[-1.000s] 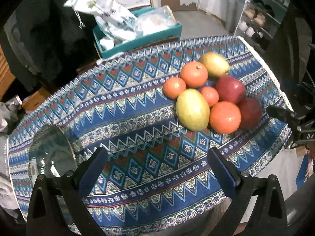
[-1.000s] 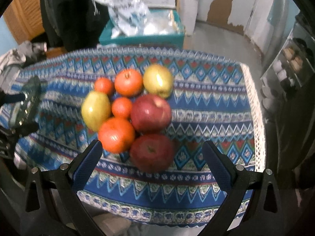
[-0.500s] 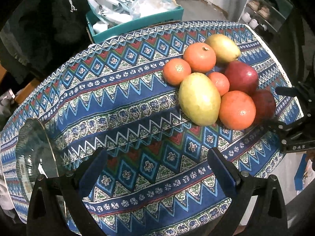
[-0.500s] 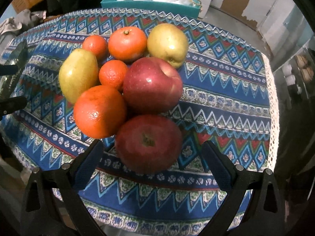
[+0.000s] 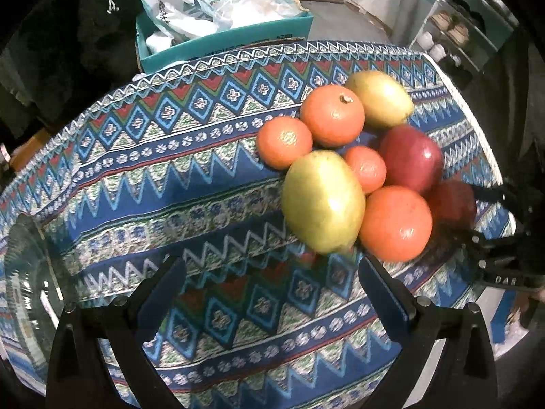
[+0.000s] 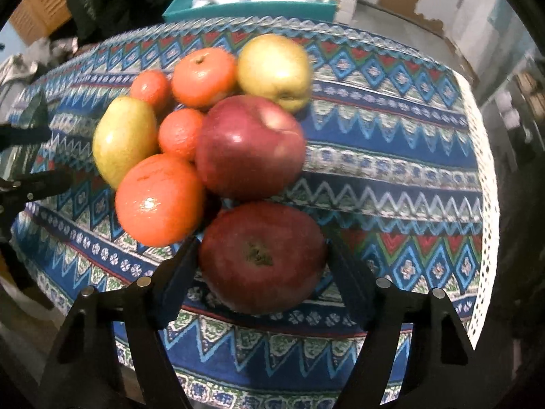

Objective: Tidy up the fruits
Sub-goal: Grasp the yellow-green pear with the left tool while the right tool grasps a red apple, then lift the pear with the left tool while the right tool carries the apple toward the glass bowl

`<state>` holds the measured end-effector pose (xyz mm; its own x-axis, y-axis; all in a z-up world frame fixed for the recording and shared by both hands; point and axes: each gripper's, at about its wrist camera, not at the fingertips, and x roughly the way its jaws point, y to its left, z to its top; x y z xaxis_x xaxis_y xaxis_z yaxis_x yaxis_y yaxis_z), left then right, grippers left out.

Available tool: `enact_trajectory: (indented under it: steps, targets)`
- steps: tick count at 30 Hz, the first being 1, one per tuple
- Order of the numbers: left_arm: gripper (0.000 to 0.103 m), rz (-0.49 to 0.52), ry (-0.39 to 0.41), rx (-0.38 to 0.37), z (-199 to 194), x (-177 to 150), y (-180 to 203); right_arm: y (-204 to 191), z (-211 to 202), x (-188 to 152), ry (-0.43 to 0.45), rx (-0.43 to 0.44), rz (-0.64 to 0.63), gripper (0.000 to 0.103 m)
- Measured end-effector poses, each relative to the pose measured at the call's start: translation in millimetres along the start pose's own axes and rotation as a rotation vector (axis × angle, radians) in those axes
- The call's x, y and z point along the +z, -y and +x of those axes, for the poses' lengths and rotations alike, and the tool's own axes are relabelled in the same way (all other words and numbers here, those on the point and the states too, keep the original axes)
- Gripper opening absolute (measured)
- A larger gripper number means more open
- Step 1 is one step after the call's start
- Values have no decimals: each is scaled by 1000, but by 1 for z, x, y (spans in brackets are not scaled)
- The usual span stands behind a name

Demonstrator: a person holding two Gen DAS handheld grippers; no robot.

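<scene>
A pile of fruit lies on a blue patterned tablecloth [image 5: 177, 184]. It holds two red apples, two yellow-green pears and several oranges. My right gripper [image 6: 262, 262] has its fingers on either side of the near red apple [image 6: 262, 255], close against it. The second red apple [image 6: 248, 146] lies just behind. My left gripper [image 5: 272, 283] is open and empty, just short of the near pear [image 5: 323, 201] and a large orange [image 5: 395, 223]. A glass plate [image 5: 27, 272] lies at the left edge of the left wrist view.
A teal box [image 5: 224, 37] with plastic bags stands beyond the table's far edge. A shelf with jars [image 5: 456, 30] is at the far right. The table's white lace edge [image 6: 487, 184] runs down the right side.
Both grippers have moved forward toward the fruit. My right gripper's fingers have narrowed and now flank the near red apple. My left gripper has stayed open.
</scene>
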<state>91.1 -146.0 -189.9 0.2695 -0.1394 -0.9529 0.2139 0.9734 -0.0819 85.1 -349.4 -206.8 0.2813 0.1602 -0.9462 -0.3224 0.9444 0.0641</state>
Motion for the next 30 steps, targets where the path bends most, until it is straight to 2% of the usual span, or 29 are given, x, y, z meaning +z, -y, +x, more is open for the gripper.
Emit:
enact_trajectory:
  steps: [10, 18, 23, 27, 28, 30]
  targets:
    - [102, -101, -13, -41, 23, 26, 7, 39, -29, 4, 116, -26, 138, 76]
    - [95, -152, -39, -112, 45, 33, 5, 41, -27, 11, 135, -2, 156, 76]
    - [86, -183, -57, -168, 55, 35, 4, 42, -26, 16, 146, 2, 158, 76]
    - [73, -215, -67, -234, 64, 32, 2, 41, -26, 19, 155, -1, 150, 76]
    - [65, -211, -63, -253, 63, 32, 4, 41, -26, 19, 156, -3, 150, 76]
    - [65, -190, -57, -247, 61, 32, 7, 41, -26, 20, 159, -7, 150, 76]
